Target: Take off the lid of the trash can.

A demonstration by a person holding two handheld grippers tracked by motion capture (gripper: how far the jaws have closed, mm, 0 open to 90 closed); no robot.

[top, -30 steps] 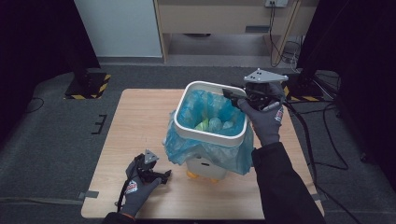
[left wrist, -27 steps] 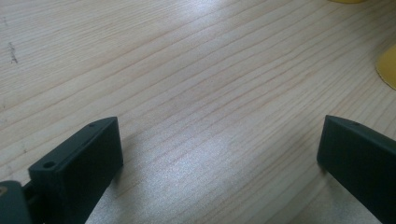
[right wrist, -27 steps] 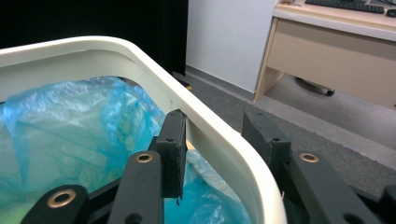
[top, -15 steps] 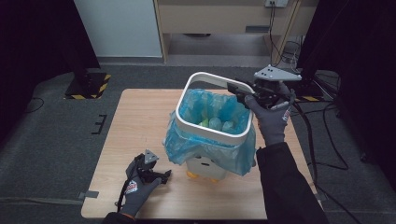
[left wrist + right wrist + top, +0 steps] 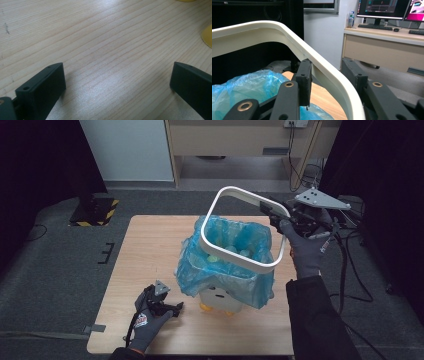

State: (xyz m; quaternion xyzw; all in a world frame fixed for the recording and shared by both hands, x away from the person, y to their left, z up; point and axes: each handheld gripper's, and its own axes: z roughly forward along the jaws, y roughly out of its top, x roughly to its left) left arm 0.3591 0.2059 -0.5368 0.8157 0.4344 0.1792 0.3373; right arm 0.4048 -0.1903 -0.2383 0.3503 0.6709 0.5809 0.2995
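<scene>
one white ring (image 5: 235, 262), one blue bag (image 5: 200, 270), one white bin (image 5: 220, 299) with two yellow feet (image 5: 204, 307), one table (image 5: 150, 250), two grippers, left (image 5: 176, 308) and right (image 5: 272, 215).

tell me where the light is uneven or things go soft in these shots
High view: the table is lit while the room's sides fall to black. Left gripper view: a pale sheen on the wood between the open jaws, a shadow beside the left one. Right gripper view: the white ring is sharp, the far monitors glow and look soft.
</scene>
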